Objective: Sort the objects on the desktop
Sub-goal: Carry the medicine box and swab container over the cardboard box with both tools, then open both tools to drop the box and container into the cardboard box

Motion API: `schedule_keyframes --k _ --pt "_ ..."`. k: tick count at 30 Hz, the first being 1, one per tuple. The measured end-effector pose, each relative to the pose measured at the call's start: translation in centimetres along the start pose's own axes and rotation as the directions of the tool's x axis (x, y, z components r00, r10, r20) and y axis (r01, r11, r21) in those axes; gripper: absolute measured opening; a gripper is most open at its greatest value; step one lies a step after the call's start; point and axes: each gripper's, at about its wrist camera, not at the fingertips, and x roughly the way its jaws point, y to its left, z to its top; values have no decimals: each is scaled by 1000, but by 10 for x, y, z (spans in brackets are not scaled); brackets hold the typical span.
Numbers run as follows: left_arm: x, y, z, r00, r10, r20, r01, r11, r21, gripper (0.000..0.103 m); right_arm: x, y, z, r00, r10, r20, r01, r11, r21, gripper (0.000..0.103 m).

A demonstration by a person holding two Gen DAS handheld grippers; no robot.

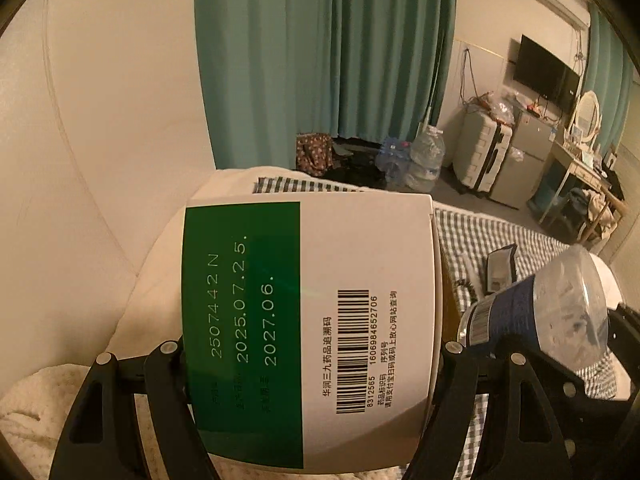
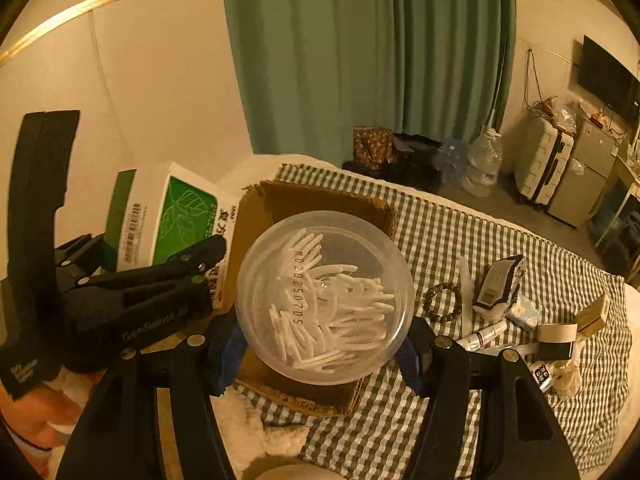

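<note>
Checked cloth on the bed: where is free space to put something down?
The checked cloth is bare beyond the cardboard box and in front of it. The right side is crowded around the bead bracelet and black pouch.

Checkered bed (image 2: 460, 216): cardboard box (image 2: 280, 204), bracelet (image 2: 442, 300).

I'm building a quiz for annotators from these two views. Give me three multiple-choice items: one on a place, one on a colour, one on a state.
1. Where is the cardboard box?
A. on the checked cloth
B. on the suitcase
C. on the floor

2. What colour is the printed panel on the medicine box?
A. red
B. green
C. blue

3. What is the right gripper doing?
A. hanging open and empty
B. gripping a bracelet
C. gripping the clear round container

Answers: 1 A, the checked cloth spreads around its base. 2 B, a green block carries the dates. 3 C, its fingers press on both sides of the container.
</note>
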Motion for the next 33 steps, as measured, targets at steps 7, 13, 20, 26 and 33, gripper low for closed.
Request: schedule_keyframes --k 7,13,20,26,33 --pt "29 23 -6 998 4 -57 -6 999 -33 79 38 0 3 999 2 -51 -1 1000 14 63" --pt "42 34 -13 997 -2 -83 -2 998 -55 79 62 -1 6 997 6 -78 -4 1000 28 63" --pt "47 44 -16 996 2 -90 -8 998 -66 79 80 1 8 995 -2 -102 6 999 37 63" --pt "47 48 -16 995 -3 -96 -5 997 -80 79 82 4 10 995 0 -102 4 999 39 63" --pt "49 48 -13 994 8 -106 -17 996 -88 100 76 0 14 998 -1 -57 5 998 65 75"
